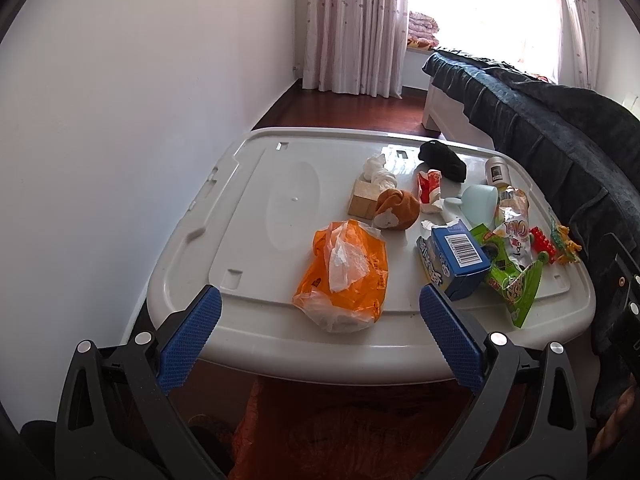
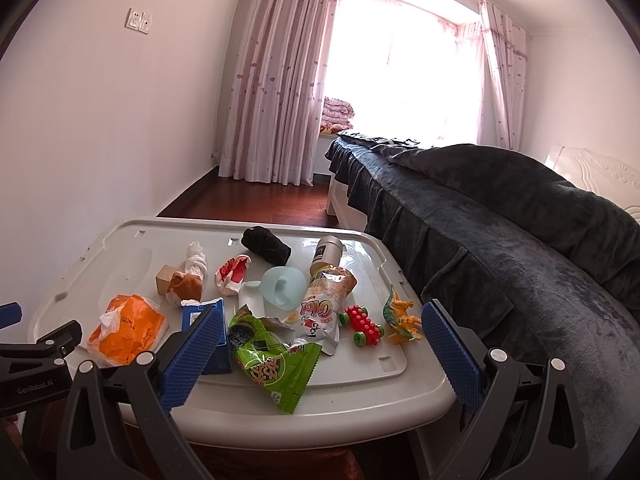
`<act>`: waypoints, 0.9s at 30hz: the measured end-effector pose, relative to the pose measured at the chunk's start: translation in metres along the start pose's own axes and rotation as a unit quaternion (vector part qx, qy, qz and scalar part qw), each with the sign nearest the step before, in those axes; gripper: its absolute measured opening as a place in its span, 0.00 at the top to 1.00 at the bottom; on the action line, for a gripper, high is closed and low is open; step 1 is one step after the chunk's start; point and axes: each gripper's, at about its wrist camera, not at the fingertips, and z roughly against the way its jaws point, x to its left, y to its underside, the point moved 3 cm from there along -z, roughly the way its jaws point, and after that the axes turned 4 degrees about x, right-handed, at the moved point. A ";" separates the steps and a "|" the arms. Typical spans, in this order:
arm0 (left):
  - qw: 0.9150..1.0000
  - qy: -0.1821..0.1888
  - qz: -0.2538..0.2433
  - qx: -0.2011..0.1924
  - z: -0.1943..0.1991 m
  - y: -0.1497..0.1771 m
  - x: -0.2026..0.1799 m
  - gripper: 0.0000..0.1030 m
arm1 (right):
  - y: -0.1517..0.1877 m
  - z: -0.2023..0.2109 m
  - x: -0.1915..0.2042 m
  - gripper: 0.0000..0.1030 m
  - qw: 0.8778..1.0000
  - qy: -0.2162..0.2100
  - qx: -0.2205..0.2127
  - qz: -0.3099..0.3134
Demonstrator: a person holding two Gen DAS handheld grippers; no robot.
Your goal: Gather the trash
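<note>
A white plastic lid [image 1: 248, 208] [image 2: 120, 240] serves as a table and holds litter. An orange plastic bag [image 1: 344, 276] [image 2: 128, 328] lies at the near left. A blue carton [image 1: 460, 256] [image 2: 200, 316], a green snack wrapper [image 1: 516, 284] [image 2: 272, 368] and a white and red snack bag [image 1: 514, 224] [image 2: 324, 312] lie at the near right. A red and white wrapper [image 1: 430, 188] [image 2: 232, 276] and a crumpled tissue [image 1: 378, 170] [image 2: 196, 262] lie further back. My left gripper [image 1: 320, 320] is open and empty before the orange bag. My right gripper [image 2: 320, 340] is open and empty above the green wrapper.
Also on the lid: a brown plush [image 1: 396, 208], a small wooden box [image 1: 362, 200], a black cloth [image 1: 442, 160], a pale blue cup [image 2: 282, 288], a can [image 2: 326, 256], a red toy car [image 2: 362, 324] and a yellow dinosaur [image 2: 402, 318]. A bed with a dark blanket [image 2: 500, 232] stands close on the right. A white wall [image 1: 120, 120] is on the left.
</note>
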 end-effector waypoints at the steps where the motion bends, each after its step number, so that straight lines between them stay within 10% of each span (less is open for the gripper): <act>1: 1.000 -0.001 0.000 0.000 0.000 0.000 0.000 0.06 | 0.000 0.000 0.000 0.05 1.000 0.000 0.000 0.000; 27: 1.000 -0.004 -0.003 0.003 -0.001 0.003 -0.011 0.06 | -0.005 0.007 -0.013 0.05 1.000 0.007 -0.013 -0.011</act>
